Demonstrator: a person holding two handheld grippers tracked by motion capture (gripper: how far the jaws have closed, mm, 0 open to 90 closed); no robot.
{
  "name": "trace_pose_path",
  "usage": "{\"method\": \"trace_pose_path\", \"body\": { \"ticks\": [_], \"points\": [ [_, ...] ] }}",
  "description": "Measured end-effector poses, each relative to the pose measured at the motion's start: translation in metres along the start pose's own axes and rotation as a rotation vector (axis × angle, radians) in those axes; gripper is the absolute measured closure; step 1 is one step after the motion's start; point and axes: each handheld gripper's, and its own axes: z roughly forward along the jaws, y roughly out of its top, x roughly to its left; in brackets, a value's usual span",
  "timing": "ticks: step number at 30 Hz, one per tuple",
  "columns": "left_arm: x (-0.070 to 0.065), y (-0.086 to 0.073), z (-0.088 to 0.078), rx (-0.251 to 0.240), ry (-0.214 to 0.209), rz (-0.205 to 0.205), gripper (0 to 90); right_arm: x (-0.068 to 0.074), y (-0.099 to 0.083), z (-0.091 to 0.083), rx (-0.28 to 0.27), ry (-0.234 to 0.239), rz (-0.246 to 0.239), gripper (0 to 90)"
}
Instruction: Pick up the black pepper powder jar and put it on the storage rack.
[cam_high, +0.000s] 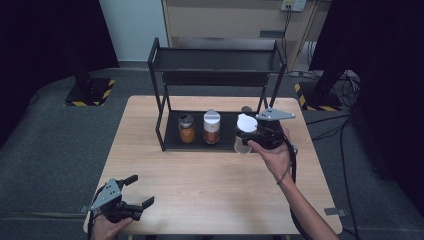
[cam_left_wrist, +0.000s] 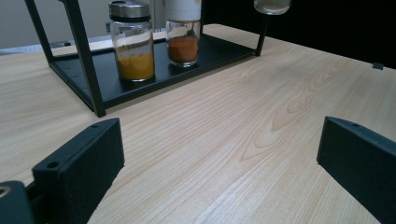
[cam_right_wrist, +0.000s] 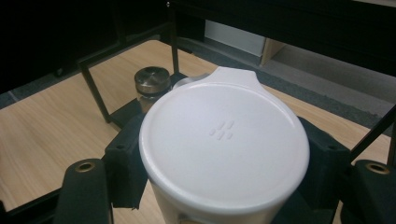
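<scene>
The right gripper (cam_high: 251, 136) has its jaws clamped on the sides of a white-lidded jar (cam_high: 244, 131), carried upright just off the front right corner of the black rack (cam_high: 160, 90), which stands near the table's (cam_high: 210, 195) far edge. The grip sits just under the lid (cam_right_wrist: 224, 144), one jaw on each side, which keeps the jar level and its base free, likely so it can be set down flat. Two spice jars already stand side by side on the rack's bottom shelf: a metal-capped jar (cam_high: 186, 128) of yellow powder on the left and a white-capped jar (cam_high: 211, 127) of orange powder beside it. The shelf space to their right looks open, and the carried jar hangs just in front of that end, which suggests it belongs in the row. In the right gripper view another metal-capped jar (cam_right_wrist: 152, 82) stands just beyond the held one. The left gripper (cam_high: 141, 192) rests at the table's near left corner, jaws apart and holding nothing, well clear of the rack.
</scene>
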Motion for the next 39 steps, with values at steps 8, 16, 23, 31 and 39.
{"method": "trace_pose_path", "body": {
  "ticks": [8,16,23,31,39],
  "points": [
    [0.0,0.0,0.0,0.003,0.0,0.002,0.0,-0.008,0.005,0.015,-0.003,-0.028,0.022,30.8],
    [0.0,0.0,0.0,0.002,0.001,0.001,0.0,-0.014,0.007,0.036,-0.006,-0.061,0.031,30.8],
    [0.0,0.0,0.0,0.0,0.001,-0.002,0.0,-0.02,0.009,0.049,-0.006,-0.086,0.042,30.8],
    [0.001,0.0,0.0,-0.001,0.0,-0.003,0.0,-0.024,0.005,0.063,0.001,-0.114,0.056,30.8],
    [0.001,-0.001,0.0,-0.001,0.0,-0.005,0.0,-0.027,-0.005,0.08,0.015,-0.137,0.073,30.8]
  ]
}}
